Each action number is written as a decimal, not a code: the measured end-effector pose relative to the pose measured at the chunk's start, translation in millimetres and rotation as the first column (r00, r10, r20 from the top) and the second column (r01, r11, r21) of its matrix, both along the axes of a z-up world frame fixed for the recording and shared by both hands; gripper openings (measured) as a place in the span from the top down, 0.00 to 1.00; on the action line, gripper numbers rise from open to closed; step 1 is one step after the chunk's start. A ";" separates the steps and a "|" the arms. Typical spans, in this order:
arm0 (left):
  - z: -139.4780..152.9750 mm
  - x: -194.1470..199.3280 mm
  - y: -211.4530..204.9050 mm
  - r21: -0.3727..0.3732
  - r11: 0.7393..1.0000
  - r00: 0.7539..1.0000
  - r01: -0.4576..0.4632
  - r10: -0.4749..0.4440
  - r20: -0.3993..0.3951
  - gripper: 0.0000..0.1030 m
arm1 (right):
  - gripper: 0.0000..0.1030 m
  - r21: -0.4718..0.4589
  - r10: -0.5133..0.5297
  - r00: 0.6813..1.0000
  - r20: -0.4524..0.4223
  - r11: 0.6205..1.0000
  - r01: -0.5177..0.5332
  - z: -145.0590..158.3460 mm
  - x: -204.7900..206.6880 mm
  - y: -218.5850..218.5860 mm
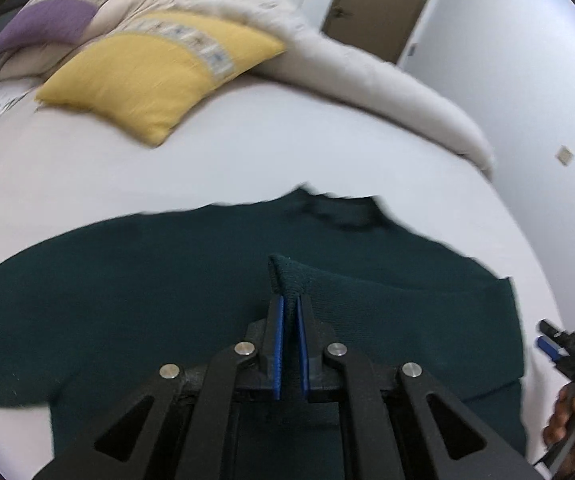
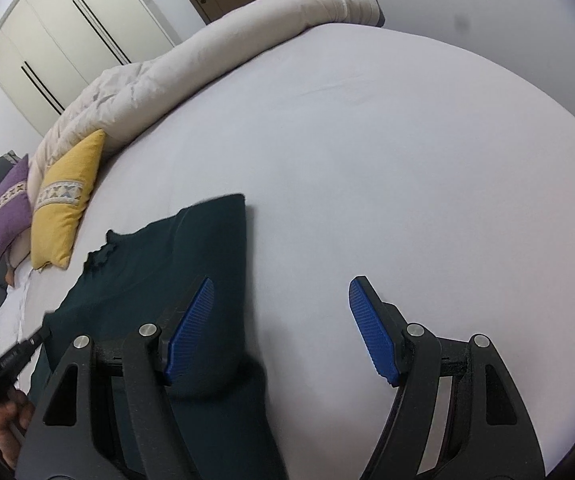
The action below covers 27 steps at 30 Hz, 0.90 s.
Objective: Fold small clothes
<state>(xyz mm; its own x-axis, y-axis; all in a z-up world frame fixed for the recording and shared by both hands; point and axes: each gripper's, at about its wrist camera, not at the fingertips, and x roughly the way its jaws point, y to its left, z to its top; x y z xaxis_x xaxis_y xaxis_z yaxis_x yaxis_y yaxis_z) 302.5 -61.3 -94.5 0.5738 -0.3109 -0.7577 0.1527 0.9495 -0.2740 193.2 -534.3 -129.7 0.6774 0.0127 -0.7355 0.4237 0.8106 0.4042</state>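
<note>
A dark green knit sweater [image 1: 167, 280] lies flat on the white bed, collar away from me; it also shows in the right wrist view [image 2: 159, 264]. My left gripper [image 1: 290, 300] is shut on the sweater's sleeve cuff [image 1: 287, 276] and holds it over the sweater's body. My right gripper [image 2: 281, 292] is open and empty, low over the sheet at the sweater's right edge, its left finger [image 2: 191, 320] over the fabric. It also shows at the right edge of the left wrist view [image 1: 559, 348].
A yellow cushion [image 1: 155, 76] and a purple cushion [image 1: 51, 16] lie at the head of the white bed sheet [image 2: 407, 180]. A rolled beige duvet [image 2: 207, 60] runs along the far side. Wardrobe doors [image 2: 67, 32] and a brown door [image 1: 379, 4] stand behind.
</note>
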 end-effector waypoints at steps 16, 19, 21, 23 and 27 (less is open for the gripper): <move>-27.2 7.1 16.6 0.003 1.000 1.000 0.004 -0.004 0.002 0.93 | 0.96 -0.151 0.111 0.982 -0.154 0.979 -0.134 -15.2 93.3 29.6; -27.3 3.1 15.4 0.008 1.000 1.000 -0.010 0.010 0.022 0.93 | 1.00 -0.188 0.082 0.988 -0.132 0.976 -0.106 -4.4 98.3 24.8; -43.5 6.0 14.6 0.015 1.000 1.000 -0.018 0.018 -0.009 0.93 | 1.00 -0.199 0.033 0.983 -0.180 0.978 -0.069 -16.9 105.7 13.1; -45.6 4.5 16.5 0.003 1.000 1.000 -0.021 0.021 0.003 0.93 | 1.00 -0.147 0.023 0.981 -0.192 0.988 -0.052 -27.3 103.0 -0.2; -44.6 2.1 18.6 -0.010 1.000 1.000 -0.012 0.012 0.011 0.93 | 0.56 -0.143 0.052 0.996 -0.070 0.988 -0.062 2.7 68.7 7.3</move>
